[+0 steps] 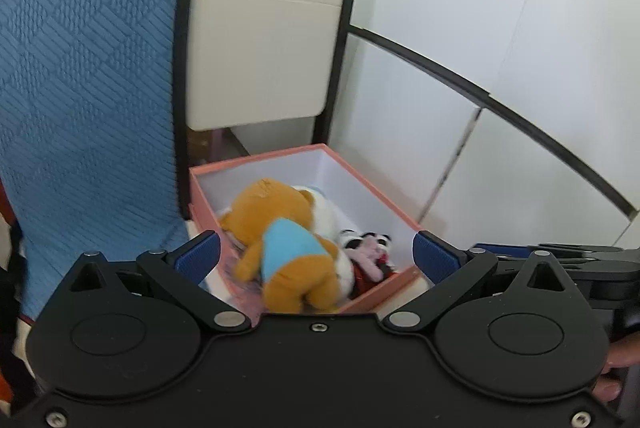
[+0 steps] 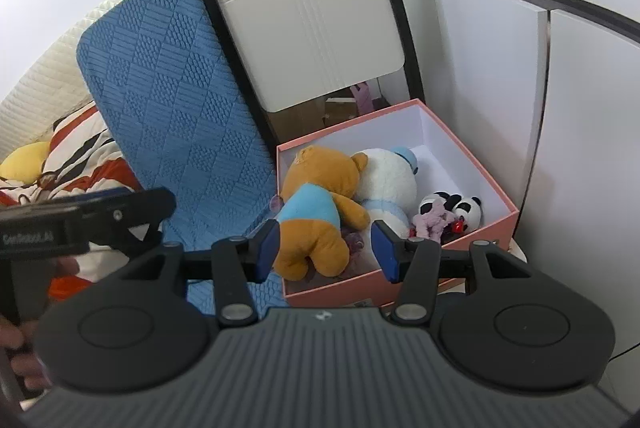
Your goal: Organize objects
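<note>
A pink cardboard box [image 1: 256, 158] [image 2: 344, 134] with a white inside stands open next to a chair. In it lie a brown bear in a blue shirt [image 1: 288, 228] [image 2: 320, 196], a white plush with a blue hat [image 2: 388, 180], a small panda [image 2: 468, 206] and a small lilac plush [image 2: 432, 218]. My left gripper [image 1: 316, 254] hovers over the box's near end, jaws wide open and empty. My right gripper [image 2: 326, 250] is short of the box's near wall, open, its blue pads clear of the bear.
A blue quilted cushion [image 1: 80, 68] [image 2: 172, 100] leans left of the box. A beige chair back [image 1: 264, 40] [image 2: 308, 20] rises behind it, and white cabinet panels [image 2: 580, 108] stand to the right. Striped orange-and-white fabric [image 2: 80, 156] and a yellow toy [image 2: 24, 164] lie far left.
</note>
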{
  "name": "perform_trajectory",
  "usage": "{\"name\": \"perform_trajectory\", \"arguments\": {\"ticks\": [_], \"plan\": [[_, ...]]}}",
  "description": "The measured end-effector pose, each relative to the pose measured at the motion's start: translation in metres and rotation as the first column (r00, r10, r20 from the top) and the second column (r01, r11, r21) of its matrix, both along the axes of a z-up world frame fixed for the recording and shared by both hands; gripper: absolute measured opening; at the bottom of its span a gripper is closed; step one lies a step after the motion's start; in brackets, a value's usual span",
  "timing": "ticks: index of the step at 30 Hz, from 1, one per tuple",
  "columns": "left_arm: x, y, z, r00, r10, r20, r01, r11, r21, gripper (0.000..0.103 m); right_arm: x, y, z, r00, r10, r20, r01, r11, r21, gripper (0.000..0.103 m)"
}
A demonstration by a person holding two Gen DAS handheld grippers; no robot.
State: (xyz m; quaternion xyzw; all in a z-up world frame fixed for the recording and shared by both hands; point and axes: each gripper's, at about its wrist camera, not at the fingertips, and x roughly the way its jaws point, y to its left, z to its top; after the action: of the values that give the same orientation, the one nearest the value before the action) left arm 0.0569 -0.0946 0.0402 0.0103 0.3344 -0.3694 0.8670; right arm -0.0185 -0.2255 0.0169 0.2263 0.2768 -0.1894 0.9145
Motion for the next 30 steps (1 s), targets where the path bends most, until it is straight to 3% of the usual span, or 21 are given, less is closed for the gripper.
{"name": "perform_trajectory", "arguments": {"ticks": [2,5,6,7,9,16,22,30], "plan": [[-0.003,-0.001,-0.004,1.0,0.002,-0.012,-0.002,1.0,-0.003,0.102,-0.002,-0.001,-0.001,1.0,0.0,0.012,0.0,1.0,0.008,0.063],[-0.004,-0.001,-0.01,0.999,0.019,-0.037,-0.019,1.0,-0.004,0.102,-0.004,-0.004,-0.006,1.0,-0.009,0.02,0.008,1.0,0.019,0.066],[-0.004,-0.001,-0.012,0.998,0.024,-0.05,-0.024,1.0,-0.006,0.102,-0.004,-0.005,-0.008,1.0,-0.016,0.024,0.015,1.0,0.027,0.072],[-0.003,0.0,-0.014,0.998,0.028,-0.062,-0.028,1.0,-0.005,0.102,-0.005,-0.007,-0.011,0.999,-0.026,0.023,0.026,0.999,0.038,0.089],[-0.003,0.002,-0.017,0.997,0.041,-0.071,-0.041,0.999,0.004,0.102,-0.007,-0.01,-0.016,0.999,-0.043,0.025,0.041,0.997,0.059,0.098],[0.0,0.008,-0.018,0.992,0.07,-0.11,-0.075,0.996,-0.045,0.102,-0.005,-0.009,-0.029,0.999,-0.052,0.015,0.051,0.996,0.072,0.098],[-0.005,-0.003,-0.021,0.994,0.04,-0.106,-0.044,0.998,-0.039,0.103,-0.005,-0.008,-0.032,0.999,-0.036,-0.005,0.036,0.997,0.066,0.098],[-0.006,-0.003,-0.02,0.992,0.065,-0.108,-0.069,0.997,-0.037,0.103,-0.009,-0.014,-0.044,0.999,-0.047,-0.019,0.048,0.994,0.095,0.098]]}}
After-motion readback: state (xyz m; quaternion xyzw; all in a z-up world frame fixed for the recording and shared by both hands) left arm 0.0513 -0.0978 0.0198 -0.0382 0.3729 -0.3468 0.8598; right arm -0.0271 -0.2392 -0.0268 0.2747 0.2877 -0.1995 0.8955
